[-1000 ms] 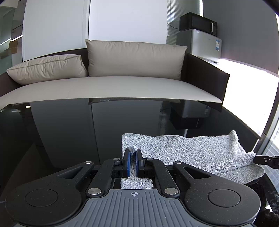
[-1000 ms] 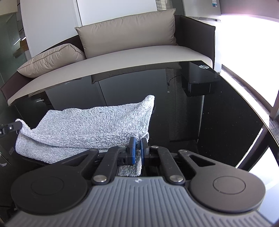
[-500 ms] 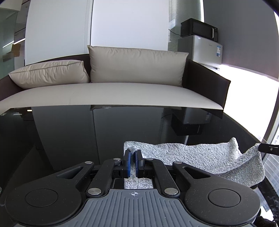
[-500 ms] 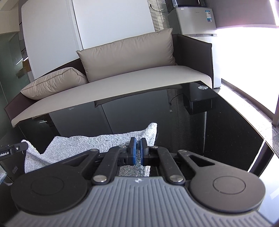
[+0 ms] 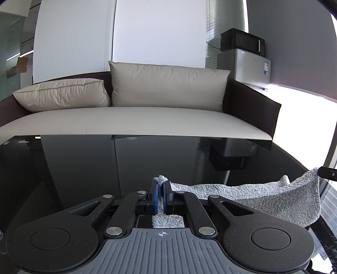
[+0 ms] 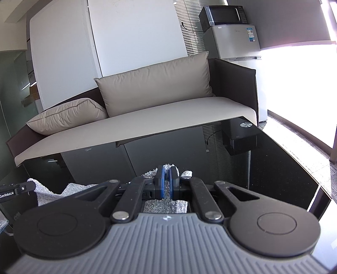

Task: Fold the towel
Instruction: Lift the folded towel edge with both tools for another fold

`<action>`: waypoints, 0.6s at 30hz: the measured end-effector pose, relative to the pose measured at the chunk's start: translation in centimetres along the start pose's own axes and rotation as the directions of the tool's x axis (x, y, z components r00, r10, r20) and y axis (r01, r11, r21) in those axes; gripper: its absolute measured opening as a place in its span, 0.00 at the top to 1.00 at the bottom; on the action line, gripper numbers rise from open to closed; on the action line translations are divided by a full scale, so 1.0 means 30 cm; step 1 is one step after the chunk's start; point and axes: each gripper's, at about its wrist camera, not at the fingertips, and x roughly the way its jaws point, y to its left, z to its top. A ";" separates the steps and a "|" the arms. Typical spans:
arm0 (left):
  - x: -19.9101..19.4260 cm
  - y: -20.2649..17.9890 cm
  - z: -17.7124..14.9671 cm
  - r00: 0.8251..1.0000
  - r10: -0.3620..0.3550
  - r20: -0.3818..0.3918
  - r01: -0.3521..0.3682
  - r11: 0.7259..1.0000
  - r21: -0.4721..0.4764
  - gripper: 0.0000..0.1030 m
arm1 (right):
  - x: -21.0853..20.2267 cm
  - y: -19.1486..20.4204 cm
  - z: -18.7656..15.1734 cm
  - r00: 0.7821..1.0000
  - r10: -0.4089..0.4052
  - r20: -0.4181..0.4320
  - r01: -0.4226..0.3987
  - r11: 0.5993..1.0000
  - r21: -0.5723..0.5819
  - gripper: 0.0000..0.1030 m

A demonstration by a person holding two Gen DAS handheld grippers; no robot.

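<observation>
A grey fluffy towel (image 5: 263, 196) hangs between my two grippers above the black glass table (image 5: 105, 164). My left gripper (image 5: 161, 185) is shut on one towel corner, which sticks up between the blue pads. My right gripper (image 6: 167, 175) is shut on the other corner of the towel (image 6: 166, 205). The towel sags in a curve from one gripper to the other. The right gripper's tip (image 5: 328, 173) shows at the far right of the left wrist view. The left gripper's tip (image 6: 16, 189) shows at the left edge of the right wrist view.
A beige sofa (image 5: 134, 120) with two cushions stands behind the table. A small fridge (image 6: 233, 40) with a microwave (image 6: 223, 14) on top stands at the back right. A black box (image 6: 240, 139) sits past the table's far right corner. The table's right edge (image 6: 305, 160) is near.
Both grippers have risen and tilted up, lifting the towel off the table. The towel now hangs between them instead of lying spread on the glass.
</observation>
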 end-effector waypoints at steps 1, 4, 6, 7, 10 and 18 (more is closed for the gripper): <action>0.008 0.001 0.003 1.000 0.001 -0.002 -0.001 1.000 0.000 0.96 | 0.006 -0.001 0.001 1.000 -0.001 -0.003 0.001 1.000 0.002 0.96; 0.029 -0.002 0.009 1.000 0.003 -0.006 -0.003 1.000 0.002 0.96 | 0.026 -0.004 0.003 1.000 -0.006 -0.010 0.006 1.000 0.005 0.96; 0.042 -0.004 0.011 1.000 0.004 -0.009 -0.004 1.000 0.004 0.96 | 0.041 -0.006 0.006 1.000 -0.009 -0.013 0.009 1.000 0.006 0.96; 0.051 -0.004 0.013 1.000 0.005 -0.012 -0.005 1.000 0.005 0.96 | 0.048 -0.007 0.008 1.000 -0.010 -0.013 0.010 1.000 0.006 0.96; 0.082 -0.003 0.016 1.000 0.009 -0.024 -0.009 1.000 0.009 0.96 | 0.072 -0.011 0.012 1.000 -0.015 -0.017 0.015 1.000 0.006 0.96; 0.145 0.002 0.025 0.999 0.012 -0.036 -0.011 1.000 0.020 0.96 | 0.129 -0.017 0.011 0.999 -0.026 -0.034 0.026 1.000 0.011 0.96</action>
